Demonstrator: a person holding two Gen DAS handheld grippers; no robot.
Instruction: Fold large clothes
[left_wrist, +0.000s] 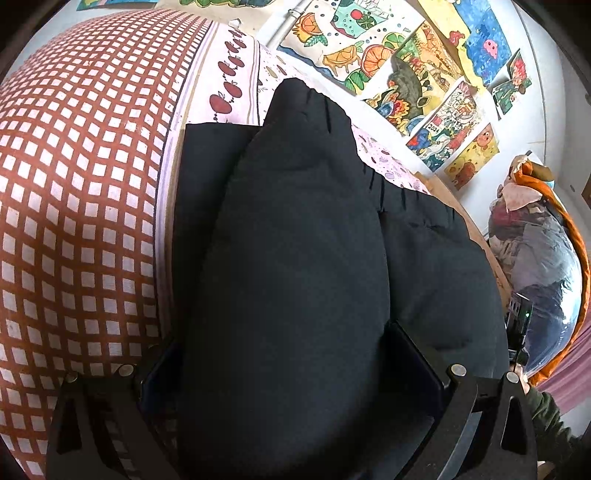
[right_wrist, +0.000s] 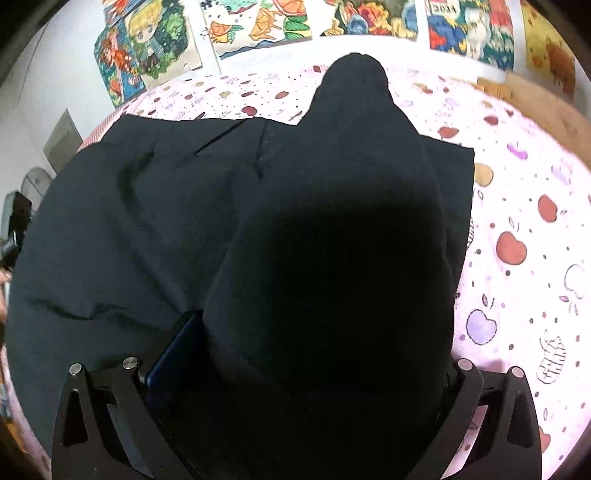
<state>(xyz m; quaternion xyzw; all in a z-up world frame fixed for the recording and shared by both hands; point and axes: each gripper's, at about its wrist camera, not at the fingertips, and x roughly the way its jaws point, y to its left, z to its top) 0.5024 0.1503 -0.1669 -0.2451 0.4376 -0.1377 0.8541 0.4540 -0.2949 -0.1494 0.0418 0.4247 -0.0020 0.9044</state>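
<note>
On the pink apple-print bedsheet (right_wrist: 517, 221) lay the black padded garment (right_wrist: 147, 221), running away from both grippers; the left gripper (left_wrist: 291, 369) and right gripper (right_wrist: 295, 369) were each clamped around a raised bunch of it.

Bed (right_wrist: 517, 206) under pink apple-print sheet; red-and-white checked cover (left_wrist: 74, 184) at 9 o'clock in left wrist view. Black padded garment (right_wrist: 147, 221) spread directly on sheet, centre.
</note>
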